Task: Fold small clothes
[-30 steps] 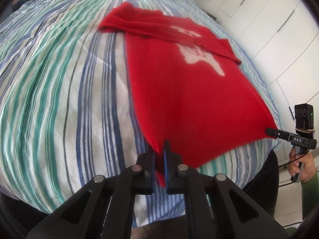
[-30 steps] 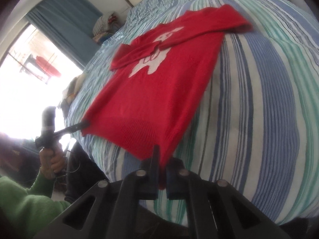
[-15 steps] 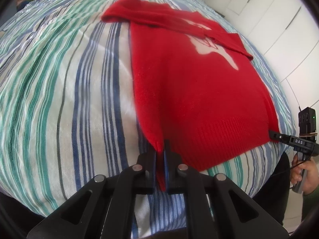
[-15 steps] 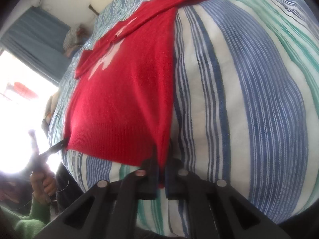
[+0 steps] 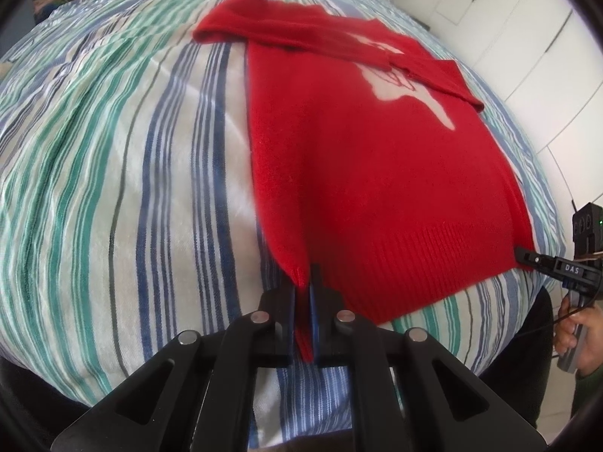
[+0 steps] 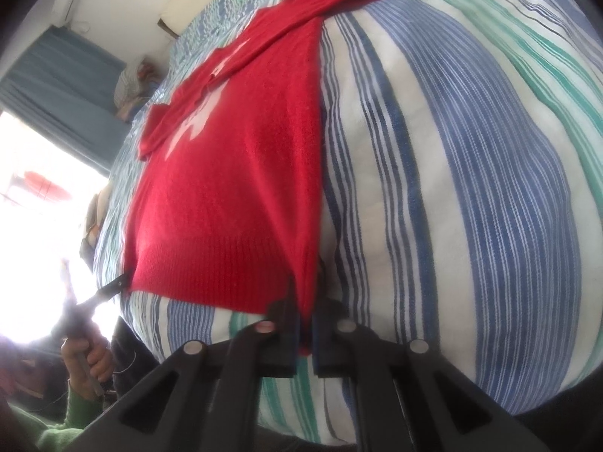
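A small red sweater [image 5: 361,158] with a white motif lies flat on the striped bed, sleeves folded across its chest; it also shows in the right wrist view [image 6: 233,173]. My left gripper [image 5: 303,282] is shut on the sweater's near left hem corner. My right gripper [image 6: 305,301] is shut on the other hem corner; it also shows in the left wrist view [image 5: 527,258] at the right edge. Both corners sit low at the bed's near edge.
The bed cover [image 5: 113,188] has blue, green and white stripes. White wardrobe doors [image 5: 535,37] stand at the right. A blue curtain [image 6: 56,83] and bright window are at the left, with a pile of clothes [image 6: 132,83] at the bed's far side.
Both grippers have lowered the held hem corners toward the bed and come closer to it. The sweater now lies flatter on the cover.
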The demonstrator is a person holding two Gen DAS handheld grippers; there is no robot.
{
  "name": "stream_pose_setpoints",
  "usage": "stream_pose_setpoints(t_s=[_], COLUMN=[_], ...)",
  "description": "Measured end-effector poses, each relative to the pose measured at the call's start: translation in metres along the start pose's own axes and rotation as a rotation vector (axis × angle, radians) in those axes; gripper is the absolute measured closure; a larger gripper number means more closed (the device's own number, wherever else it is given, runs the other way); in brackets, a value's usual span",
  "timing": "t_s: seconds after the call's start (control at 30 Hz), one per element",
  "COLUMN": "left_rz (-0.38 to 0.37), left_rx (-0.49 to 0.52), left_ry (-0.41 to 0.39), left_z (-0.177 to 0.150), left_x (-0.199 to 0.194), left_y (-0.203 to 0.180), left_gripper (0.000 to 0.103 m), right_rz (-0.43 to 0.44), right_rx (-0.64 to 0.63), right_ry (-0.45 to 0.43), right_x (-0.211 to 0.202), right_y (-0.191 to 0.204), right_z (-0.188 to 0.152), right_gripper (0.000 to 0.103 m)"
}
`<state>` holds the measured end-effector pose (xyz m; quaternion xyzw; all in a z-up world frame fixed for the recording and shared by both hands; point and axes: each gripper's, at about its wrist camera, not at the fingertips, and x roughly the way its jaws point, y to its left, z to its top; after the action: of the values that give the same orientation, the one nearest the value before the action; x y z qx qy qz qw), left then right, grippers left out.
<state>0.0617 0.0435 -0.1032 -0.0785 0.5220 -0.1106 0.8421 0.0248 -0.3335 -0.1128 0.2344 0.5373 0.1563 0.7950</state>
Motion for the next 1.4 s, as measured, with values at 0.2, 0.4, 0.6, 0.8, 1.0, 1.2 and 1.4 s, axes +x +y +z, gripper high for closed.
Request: stream_pose_setpoints(t_s=[0.2,0.4,0.6,0.8,1.0,1.2,1.4], left_rz=[0.025,0.017,0.312,0.234,0.09,0.234,0.292], left_rx=[0.04,0.036,0.115,0.006,-0.128,-0.129,-0.244], left_ry=[0.008,0.018,-0.096,-0.25,-0.218,-0.147,-0.106], left_z=[-0.001,-0.009,-0.013,0.026,0.029,-0.003,-0.03], left_x=[-0.005,-0.031,-0.08,-0.099,-0.094,-0.093,-0.094], left_y=[-0.004,0.003,0.01,0.013,0.005,0.033,0.083], left_gripper=[0.093,0.029,0.018,0.011,0.011,0.011,0.011], right_rz=[-0.033,-0.06,-0.379,-0.487,-0.37,-0.396,-0.27], right_rx=[-0.018,-0.023,-0.181,-0.641,-0.994,-1.058,-0.639], right_ry=[0.0,0.016,-0.019,-0.184,-0.11,0.022,-0.17], right_x=[-0.004,-0.014,-0.069,-0.104,0.01,0.138,0.095], right_y=[0.004,0.005,0.016,0.109,0.186,0.186,0.137], right_z=[-0.003,-0.009,-0.015,0.059,0.13,0.168,0.22], right_gripper=[0.1,0.091,0.084,0.041,0.041,0.044,0.096])
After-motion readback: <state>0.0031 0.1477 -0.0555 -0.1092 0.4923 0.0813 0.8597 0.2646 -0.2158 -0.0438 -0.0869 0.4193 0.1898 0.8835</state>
